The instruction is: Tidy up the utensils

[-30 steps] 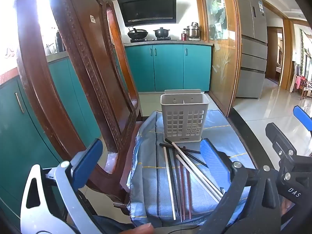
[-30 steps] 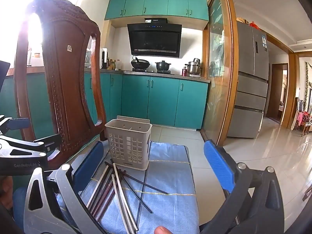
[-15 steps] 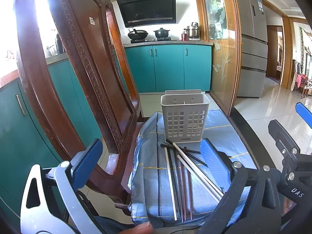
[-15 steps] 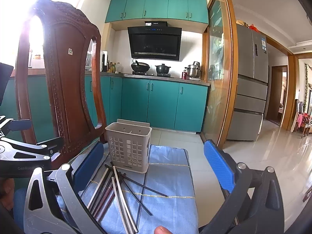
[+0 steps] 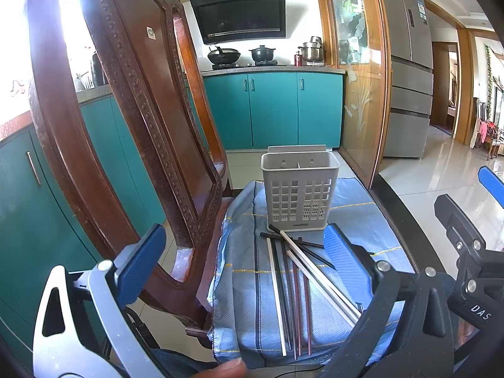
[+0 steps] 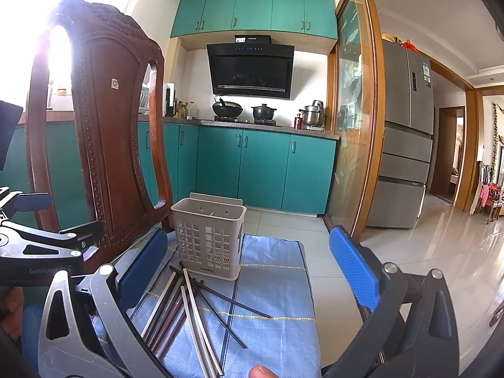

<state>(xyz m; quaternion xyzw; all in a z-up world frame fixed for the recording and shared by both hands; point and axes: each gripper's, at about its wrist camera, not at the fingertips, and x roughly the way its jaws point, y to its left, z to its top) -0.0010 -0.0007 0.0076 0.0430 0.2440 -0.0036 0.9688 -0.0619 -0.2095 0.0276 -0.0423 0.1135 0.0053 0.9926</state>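
Note:
A grey slotted utensil basket (image 5: 299, 189) stands upright on a blue cloth (image 5: 239, 252); it also shows in the right wrist view (image 6: 208, 236). Several chopsticks (image 5: 293, 283), white, black and dark red, lie loose on the cloth in front of the basket, and show in the right wrist view (image 6: 189, 308). My left gripper (image 5: 245, 261) is open and empty, held above the near end of the chopsticks. My right gripper (image 6: 249, 271) is open and empty, to the right of the left one; part of it shows in the left wrist view (image 5: 466, 252).
A carved dark wooden chair back (image 5: 126, 126) rises at the left, close to the cloth's edge, and shows in the right wrist view (image 6: 104, 126). Teal kitchen cabinets (image 5: 271, 110), a glass-panelled wooden partition (image 5: 359, 94) and a fridge (image 5: 406, 78) stand behind. Tiled floor (image 6: 441, 267) lies to the right.
Both views have shifted slightly: the grippers have risen and tilted a little, so the basket and chopsticks sit lower in the frames. Nothing has been picked up or moved.

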